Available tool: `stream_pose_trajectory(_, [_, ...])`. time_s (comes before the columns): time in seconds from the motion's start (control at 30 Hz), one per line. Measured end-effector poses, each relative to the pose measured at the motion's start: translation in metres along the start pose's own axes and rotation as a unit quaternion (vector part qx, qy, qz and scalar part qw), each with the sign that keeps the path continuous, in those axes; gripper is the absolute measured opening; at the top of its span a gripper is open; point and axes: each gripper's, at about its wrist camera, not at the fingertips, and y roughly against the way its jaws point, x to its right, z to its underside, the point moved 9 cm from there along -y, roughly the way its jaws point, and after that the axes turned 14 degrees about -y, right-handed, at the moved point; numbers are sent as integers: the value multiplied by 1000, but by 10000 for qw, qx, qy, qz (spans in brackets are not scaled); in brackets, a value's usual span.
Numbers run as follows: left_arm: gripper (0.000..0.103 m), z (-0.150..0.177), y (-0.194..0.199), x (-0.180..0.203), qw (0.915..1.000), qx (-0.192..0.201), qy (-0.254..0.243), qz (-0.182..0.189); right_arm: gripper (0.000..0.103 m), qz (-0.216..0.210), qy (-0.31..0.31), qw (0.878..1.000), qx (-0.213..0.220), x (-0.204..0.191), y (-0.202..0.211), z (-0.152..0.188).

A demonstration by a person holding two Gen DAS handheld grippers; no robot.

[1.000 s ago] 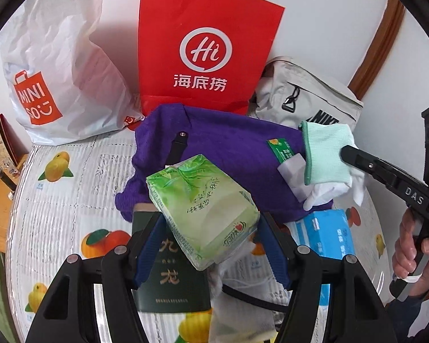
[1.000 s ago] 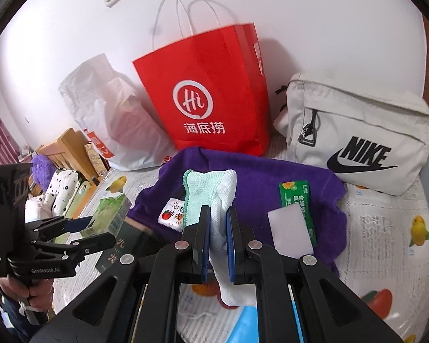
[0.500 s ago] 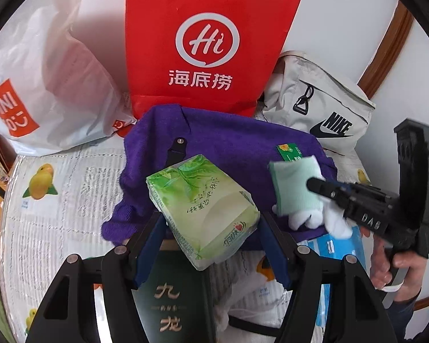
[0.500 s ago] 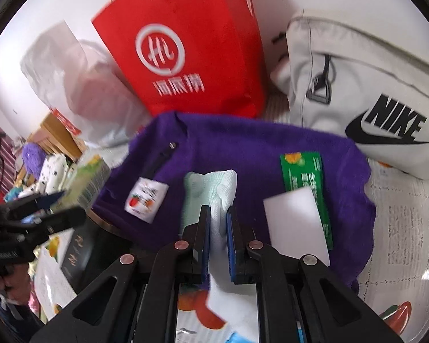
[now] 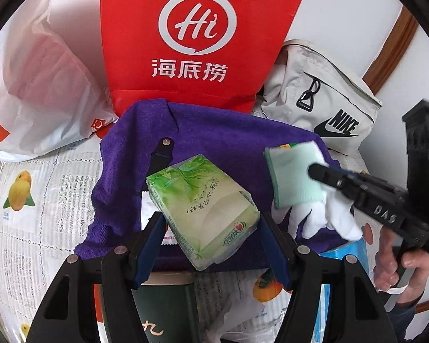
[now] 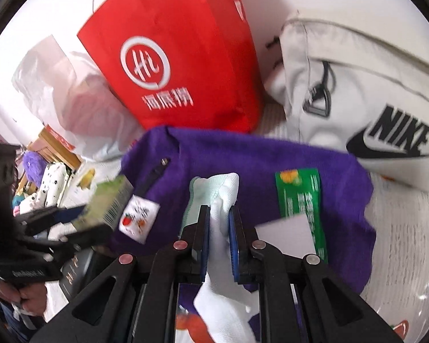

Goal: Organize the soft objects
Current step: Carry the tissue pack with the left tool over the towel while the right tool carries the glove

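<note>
Left gripper clamped on green tissue pack, pack's long axis slanting from far-left down to near-right, held above purple towel. Right gripper closed on white-and-mint glove; cuff points away from fingers, white fingers hang down behind, also over the towel. Green sachet lies on towel, right of glove. Beyond: red paper bag, white Nike bag.

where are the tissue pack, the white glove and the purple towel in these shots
tissue pack (image 5: 203,208), left wrist view, middle of its green top face
white glove (image 6: 218,208), right wrist view, the fold pinched between the claw fingers
purple towel (image 5: 228,137), left wrist view, bare patch near its far edge
</note>
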Motion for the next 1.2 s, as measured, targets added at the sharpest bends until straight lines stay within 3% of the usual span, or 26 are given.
stream_pose_trajectory(0.17, [65, 0, 0, -5, 10000, 8, 46, -13, 14, -308, 98, 9995, -51, -17, -3, 0])
stream_pose_trajectory(0.33, [65, 0, -3, -6, 10000, 1, 44, 2, 16, 326, 73, 9991, -266, 9, -25, 4])
stream_pose_trajectory(0.4, [65, -1, -6, -4, 10000, -23, 23, 20, 21, 348, -25, 9988, -334, 18, -29, 4])
stream_pose_trajectory(0.47, [65, -1, -9, -2, 10000, -43, -3, 44, 39, 383, -97, 9988, -304, 24, -27, 2])
stream_pose_trajectory(0.53, [65, -1, -13, 1, 9999, -69, -29, 68, 43, 397, -100, 9990, -175, 26, -20, 0])
stream_pose_trajectory(0.87, [65, -3, -38, 17, 9989, -374, -202, 221, 43, 481, -100, 9986, 171, 37, 21, 7])
stream_pose_trajectory(1.2, [66, -4, -59, 18, 9979, -598, -169, 193, 44, 541, -99, 9983, 205, 45, 47, 29])
